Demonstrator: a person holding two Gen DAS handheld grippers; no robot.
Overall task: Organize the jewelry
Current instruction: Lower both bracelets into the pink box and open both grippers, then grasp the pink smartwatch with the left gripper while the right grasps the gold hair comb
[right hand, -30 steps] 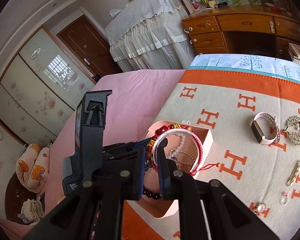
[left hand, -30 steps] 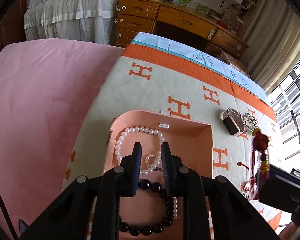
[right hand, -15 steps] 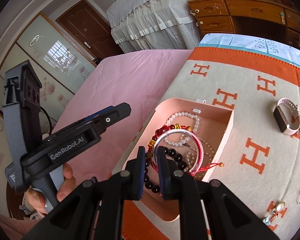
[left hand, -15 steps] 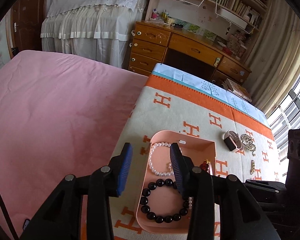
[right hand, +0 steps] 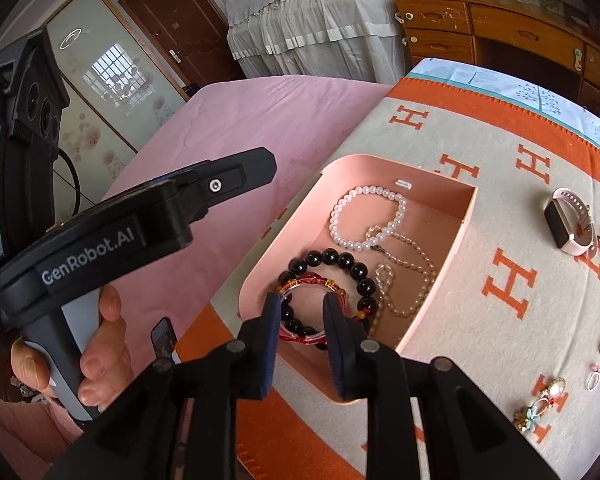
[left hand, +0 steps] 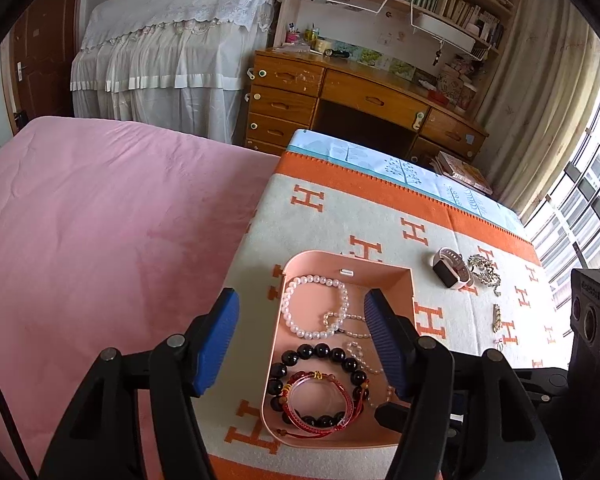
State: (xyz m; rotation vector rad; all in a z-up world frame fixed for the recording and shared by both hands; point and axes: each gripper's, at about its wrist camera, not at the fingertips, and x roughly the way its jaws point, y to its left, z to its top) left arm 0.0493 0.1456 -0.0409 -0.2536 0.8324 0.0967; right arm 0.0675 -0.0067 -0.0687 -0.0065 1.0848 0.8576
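A pink open box point(left hand: 410, 280) point(right hand: 466, 216) sits on the orange-and-cream blanket. In it lie a white pearl bracelet point(left hand: 296, 320) point(right hand: 338, 232), a thin pearl strand point(right hand: 420, 280), a black bead bracelet point(left hand: 320, 350) point(right hand: 360, 272) and, on top of the beads, a red cord bracelet with a clear bangle point(left hand: 332, 416) point(right hand: 312, 280). My right gripper point(right hand: 303, 300) hangs just over the red bracelet with its jaws opening; the pads do not press on it. My left gripper point(left hand: 300, 300) is raised above the box, jaws opening wide, nothing between them.
On the blanket right of the box lie a pink watch point(left hand: 452, 268) point(right hand: 570, 220), a silver brooch point(left hand: 486, 270), a gold clip point(left hand: 497, 317), earrings point(right hand: 540, 404) and a ring point(right hand: 593, 380). A pink bedspread point(left hand: 100, 240) lies left. A hand point(right hand: 100, 360) holds the left gripper's handle.
The left gripper lifted back out of the box and spread its jaws wide. The right gripper came down into the box, parted its jaws, and the red bracelet now rests on the black beads.
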